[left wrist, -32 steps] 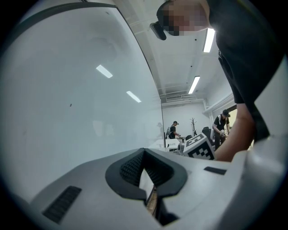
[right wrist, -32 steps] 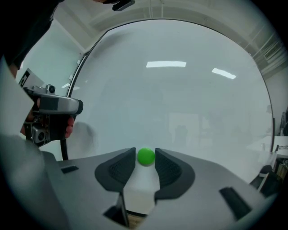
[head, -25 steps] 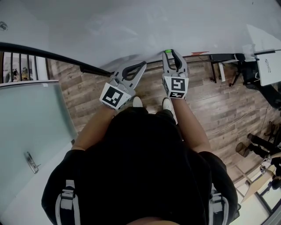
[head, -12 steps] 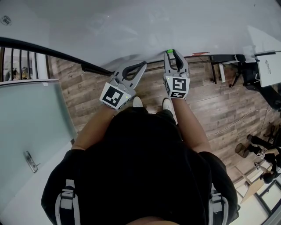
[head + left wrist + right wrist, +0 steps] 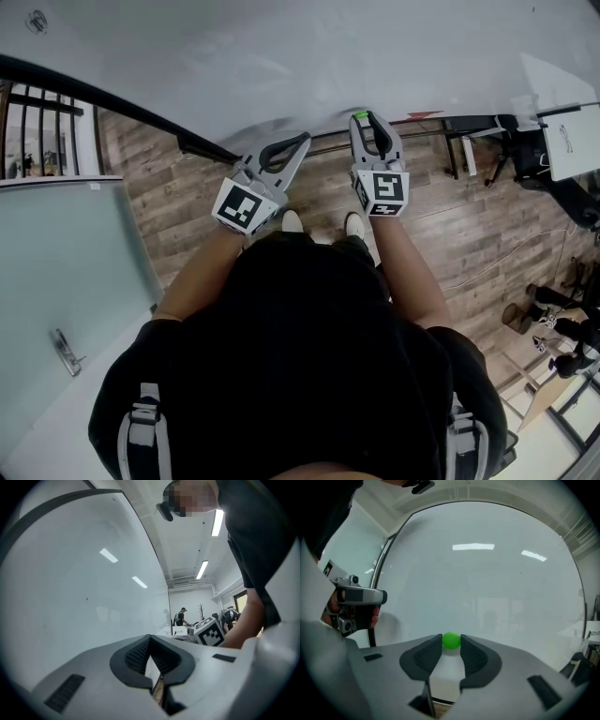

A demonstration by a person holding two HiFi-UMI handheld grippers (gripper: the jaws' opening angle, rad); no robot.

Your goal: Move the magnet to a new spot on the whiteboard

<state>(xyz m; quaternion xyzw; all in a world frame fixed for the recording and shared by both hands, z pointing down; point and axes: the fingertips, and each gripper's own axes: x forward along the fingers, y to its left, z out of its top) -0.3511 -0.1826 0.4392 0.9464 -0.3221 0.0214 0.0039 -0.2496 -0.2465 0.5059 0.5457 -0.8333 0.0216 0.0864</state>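
**While clamped on magnet (image 5: 362, 116), not yet moved to a new spot**

Checked against the previous second in head view: barely any shift. Same pose, same place for both hands.

- Right gripper (image 5: 368, 120): nosed up to whiteboard (image 5: 281, 56) near its lower edge, clenched on the green magnet at both earlier checks too.
- Confirmed in right gripper view: green ball pinched at the very tips, touching both jaws, apparently sitting against the board face.
- Left gripper (image 5: 302, 139): idle just to the left, tips closed together, nothing between them.

Reads as grip secured, carry not started. Likely needs a pull off the board or a drag across it next. Judgement only.

Text check:
- No brand or label legible anywhere.
- Black-and-white square markers on both cubes (image 5: 384, 187). Codes, not words.
- Some print on white sheet (image 5: 574, 141) at far right, too small to read.
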